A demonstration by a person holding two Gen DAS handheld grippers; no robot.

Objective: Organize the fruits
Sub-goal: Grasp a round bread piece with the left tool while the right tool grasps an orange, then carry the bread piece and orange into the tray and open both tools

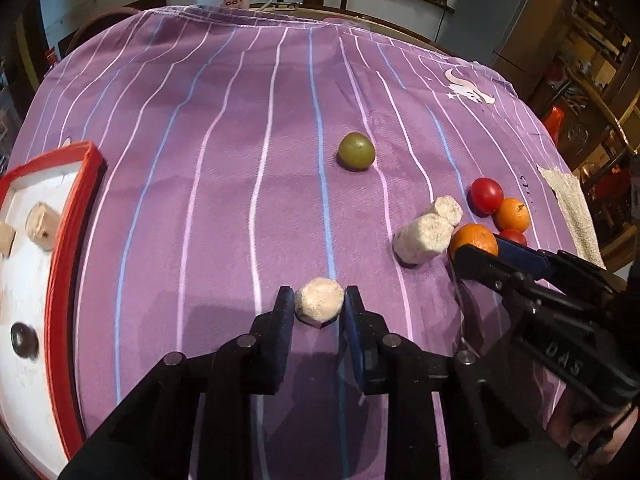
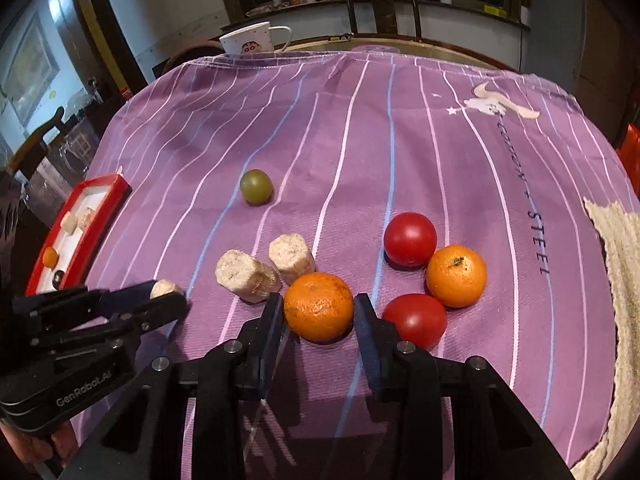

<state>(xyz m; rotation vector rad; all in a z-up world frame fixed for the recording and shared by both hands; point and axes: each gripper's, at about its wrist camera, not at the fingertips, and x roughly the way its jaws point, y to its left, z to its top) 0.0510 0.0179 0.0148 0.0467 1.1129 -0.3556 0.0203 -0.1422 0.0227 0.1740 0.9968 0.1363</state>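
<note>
A dim room with shelves and a cluttered counter lies behind a round table draped in a purple striped cloth, with a white cartoon mug at its far edge.

The left gripper has its two fingers pressed against the sides of a pale cylindrical chunk, gripping it down on the cloth. Far to the left of those fingers sits a red-rimmed white tray holding two beige pieces and a dark round fruit; the right wrist view also shows a small orange fruit in it. Ahead of the fingers, well apart, lies a green grape. To their right two more pale chunks lie side by side, touching.

The right gripper brackets a mandarin; the left finger touches its skin, the right finger sits just beside it, so whether the grip is firm cannot be told. Just right of those fingers lies a red tomato, touching a second mandarin, with another tomato beyond. A beige towel lies at the far right edge.
</note>
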